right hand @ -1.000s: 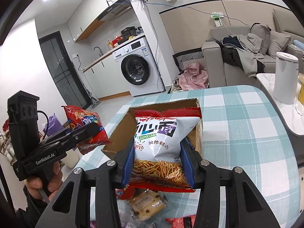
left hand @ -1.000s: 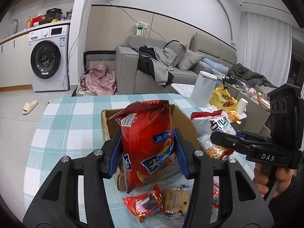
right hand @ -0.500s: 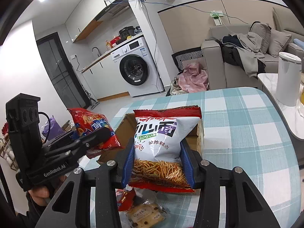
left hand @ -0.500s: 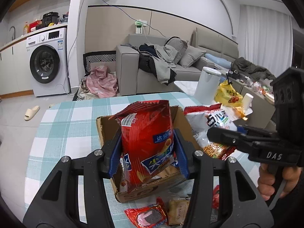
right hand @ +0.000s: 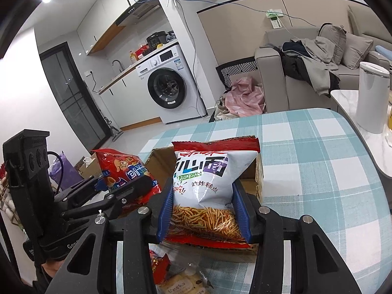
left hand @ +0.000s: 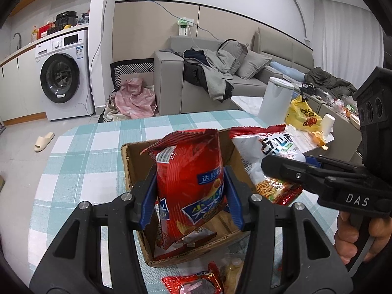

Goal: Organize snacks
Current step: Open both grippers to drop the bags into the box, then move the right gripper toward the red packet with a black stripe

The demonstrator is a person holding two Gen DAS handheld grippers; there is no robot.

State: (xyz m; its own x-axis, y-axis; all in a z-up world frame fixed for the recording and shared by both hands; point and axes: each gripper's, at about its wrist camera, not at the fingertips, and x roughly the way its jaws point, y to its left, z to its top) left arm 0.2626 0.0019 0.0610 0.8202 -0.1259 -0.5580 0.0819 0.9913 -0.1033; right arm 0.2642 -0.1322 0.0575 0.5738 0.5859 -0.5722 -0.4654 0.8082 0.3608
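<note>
Holding two bags at once, we work from the loose packets nearest us out to the box. Closest in, a small red packet (left hand: 193, 283) and a biscuit pack (right hand: 182, 284) lie on the checked table (right hand: 318, 171), just short of the box (left hand: 132, 156); we judge these are still to be sorted. Our left gripper (left hand: 191, 198) is clenched on the red bag (left hand: 193, 178), blue pads pressing its sides, and the bag's lower end already hangs inside the open box. Our right gripper (right hand: 203, 210) is likewise clamped on the white bag (right hand: 205, 183) of fried sticks, which hangs over the box's right side, its bottom edge about at the near rim. To do this step well, we think the red bag should go down first, kept upright and close to the left wall, so that room stays for the white one beside it. We would let go only when each bag's base rests on the box floor, since a puffed bag dropped from above may tip or bounce out. The two grippers sit close together, so we should mind that they do not knock as they lower. Beyond the table are a sofa (left hand: 176, 78) and a washer (left hand: 61, 76).
</note>
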